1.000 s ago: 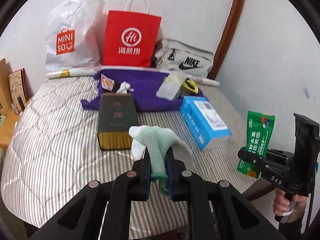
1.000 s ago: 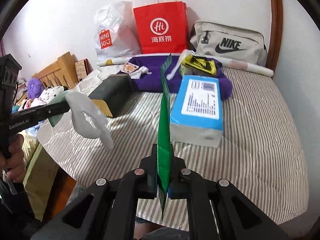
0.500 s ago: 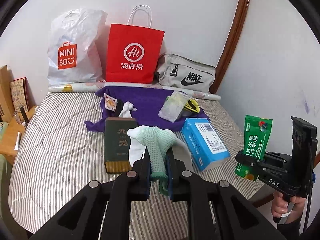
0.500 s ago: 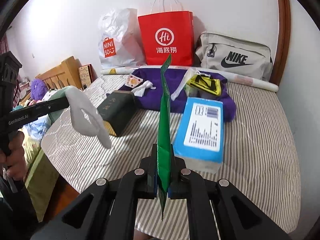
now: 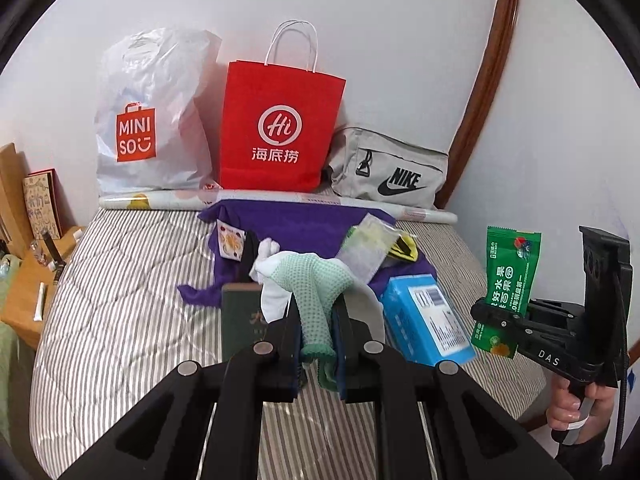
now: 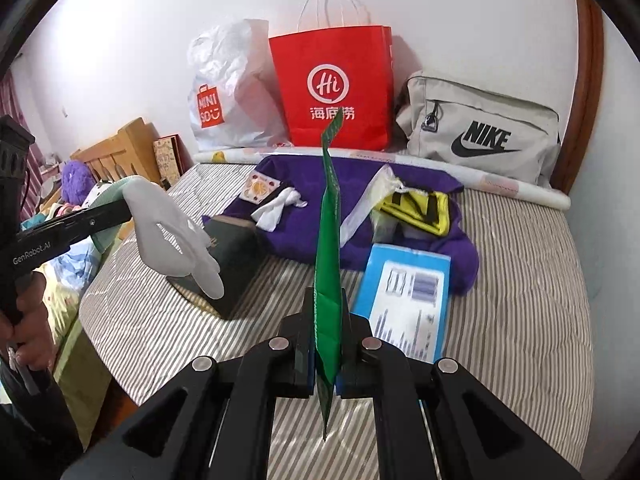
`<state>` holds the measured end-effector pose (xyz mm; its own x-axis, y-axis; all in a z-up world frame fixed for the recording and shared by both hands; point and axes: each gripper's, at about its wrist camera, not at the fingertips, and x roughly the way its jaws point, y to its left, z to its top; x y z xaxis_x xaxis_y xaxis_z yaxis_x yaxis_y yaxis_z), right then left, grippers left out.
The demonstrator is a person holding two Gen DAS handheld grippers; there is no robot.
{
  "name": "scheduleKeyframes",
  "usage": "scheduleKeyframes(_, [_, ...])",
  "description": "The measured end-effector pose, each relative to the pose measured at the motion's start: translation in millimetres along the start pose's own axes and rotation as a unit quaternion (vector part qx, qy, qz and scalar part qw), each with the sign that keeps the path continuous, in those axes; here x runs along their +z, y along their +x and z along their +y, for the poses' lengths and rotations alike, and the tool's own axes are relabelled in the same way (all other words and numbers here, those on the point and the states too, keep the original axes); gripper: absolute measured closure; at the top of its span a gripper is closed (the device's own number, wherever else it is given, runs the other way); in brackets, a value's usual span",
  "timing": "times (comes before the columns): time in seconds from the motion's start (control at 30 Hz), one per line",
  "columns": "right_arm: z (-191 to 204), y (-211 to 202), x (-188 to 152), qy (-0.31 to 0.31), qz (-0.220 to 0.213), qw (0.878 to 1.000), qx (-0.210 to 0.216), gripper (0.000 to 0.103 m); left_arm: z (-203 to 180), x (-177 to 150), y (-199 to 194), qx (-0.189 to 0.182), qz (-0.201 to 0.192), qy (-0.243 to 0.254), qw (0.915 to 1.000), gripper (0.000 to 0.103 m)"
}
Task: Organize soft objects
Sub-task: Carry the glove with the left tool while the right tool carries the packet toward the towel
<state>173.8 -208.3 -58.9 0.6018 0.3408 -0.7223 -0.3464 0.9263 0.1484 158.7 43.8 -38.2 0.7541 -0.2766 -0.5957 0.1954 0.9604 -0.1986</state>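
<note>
My left gripper (image 5: 318,354) is shut on a mint-green and white glove (image 5: 316,280), held above the striped bed (image 5: 120,320). In the right wrist view that glove (image 6: 168,224) hangs at the left with its white fingers down. My right gripper (image 6: 324,354) is shut on a green snack packet (image 6: 328,272), seen edge-on and upright. The left wrist view shows that packet (image 5: 506,292) at the right, face-on, above the bed's edge. A purple cloth (image 6: 328,184) lies at the back of the bed with a white sock (image 6: 280,204) and a yellow-black item (image 6: 416,204) on it.
On the bed stand a dark green box (image 6: 232,256) and a blue box (image 6: 408,292). Against the wall lean a white Miniso bag (image 5: 152,120), a red paper bag (image 5: 280,128) and a grey Nike bag (image 5: 392,172). A wooden bedside stand (image 5: 24,280) is at the left.
Both grippers have risen and drawn back from the bed with the glove and the packet still held. The bags and wall now show lower in both views.
</note>
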Motion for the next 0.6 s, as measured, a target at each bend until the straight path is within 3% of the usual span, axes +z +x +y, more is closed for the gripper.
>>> scheduleKeyframes(0.6, [-20, 69, 66, -0.014, 0.036, 0.999, -0.012, 0.097, 25, 58, 59, 0.026, 0.004, 0.000, 0.9997, 0.091])
